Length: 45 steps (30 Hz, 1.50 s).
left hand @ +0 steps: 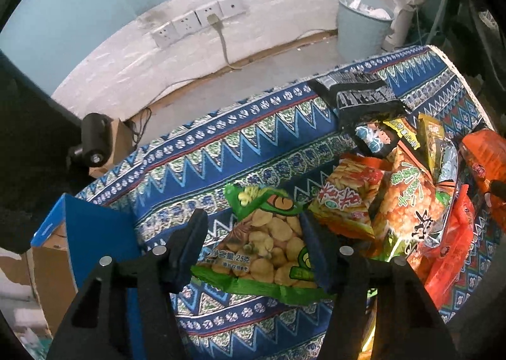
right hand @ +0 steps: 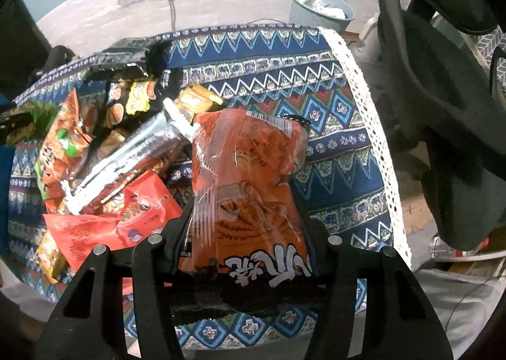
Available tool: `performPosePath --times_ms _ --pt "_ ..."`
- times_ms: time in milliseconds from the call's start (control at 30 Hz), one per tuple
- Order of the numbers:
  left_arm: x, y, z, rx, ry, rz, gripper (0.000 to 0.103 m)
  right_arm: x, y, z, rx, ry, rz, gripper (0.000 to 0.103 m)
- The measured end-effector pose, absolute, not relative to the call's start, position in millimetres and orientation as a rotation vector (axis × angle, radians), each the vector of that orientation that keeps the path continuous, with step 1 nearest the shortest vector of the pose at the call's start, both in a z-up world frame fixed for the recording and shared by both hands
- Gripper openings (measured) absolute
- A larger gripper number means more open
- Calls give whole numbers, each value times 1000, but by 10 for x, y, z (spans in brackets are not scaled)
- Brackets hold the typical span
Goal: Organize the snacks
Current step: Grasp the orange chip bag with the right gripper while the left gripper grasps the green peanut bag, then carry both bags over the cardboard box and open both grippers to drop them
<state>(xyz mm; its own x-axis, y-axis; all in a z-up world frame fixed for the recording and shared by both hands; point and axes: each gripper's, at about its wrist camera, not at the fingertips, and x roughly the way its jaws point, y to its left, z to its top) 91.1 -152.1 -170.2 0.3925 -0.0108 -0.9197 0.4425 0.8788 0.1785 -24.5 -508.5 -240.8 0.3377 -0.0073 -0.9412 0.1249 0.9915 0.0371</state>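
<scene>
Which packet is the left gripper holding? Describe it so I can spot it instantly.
On the blue patterned tablecloth, look left of the heaped snack pile. The left gripper is shut on the green bean packet. It is the only green one, printed with pale beans, beside red and orange bags.

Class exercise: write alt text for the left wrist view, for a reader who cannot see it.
The left gripper is shut on a green snack packet printed with pale beans, held above a table under a blue patterned cloth. To its right lies a heap of orange, red and black snack packets; a blue cardboard box stands at the left.
</scene>
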Motion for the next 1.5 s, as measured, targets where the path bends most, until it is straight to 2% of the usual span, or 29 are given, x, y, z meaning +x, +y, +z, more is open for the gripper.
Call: performPosePath --times_ms 200,233,267,300,533,600,633,667,733,800,1200,1367,1500 --pt "860 -1349 -1487 381 1114 -291 59 -263 -5040 -2224 111 1165 -86 56" --pt "841 -1314 -1429 366 1107 -296 51 -267 -5025 -2181 113 1153 -83 56" --pt "837 -1293 -1399 356 1105 -301 17 -271 -5015 -2159 113 1145 -81 56" --pt "828 -1277 -1376 355 1114 -301 10 -272 -4990 -2114 110 1134 -75 56" --pt "757 -1119 -1493 321 1188 -310 13 -235 -4786 -1929 103 1094 -35 56" --pt "743 -1078 -1581 332 1212 -303 33 -207 -4694 -1913 93 1093 -15 56" --pt "732 -1046 -1627 328 1228 -306 54 -190 -4642 -1904 86 1094 -6 56" --pt "716 -1015 -1657 327 1234 -299 68 -182 -4606 -1900 83 1094 2 56" --pt "663 -936 -1718 310 1237 -278 71 -164 -4553 -1895 77 1094 13 56" --pt "657 -911 -1798 296 1279 -281 79 -139 -4495 -1898 68 1097 23 56" --pt "706 -1071 -2264 414 1353 -294 79 -6 -4186 -1867 40 1102 76 56" --pt "715 -1045 -2303 361 1361 -320 59 33 -4058 -1818 33 1095 97 56" --pt "676 -1062 -2271 380 1337 -329 53 62 -3976 -1781 31 1089 114 56"
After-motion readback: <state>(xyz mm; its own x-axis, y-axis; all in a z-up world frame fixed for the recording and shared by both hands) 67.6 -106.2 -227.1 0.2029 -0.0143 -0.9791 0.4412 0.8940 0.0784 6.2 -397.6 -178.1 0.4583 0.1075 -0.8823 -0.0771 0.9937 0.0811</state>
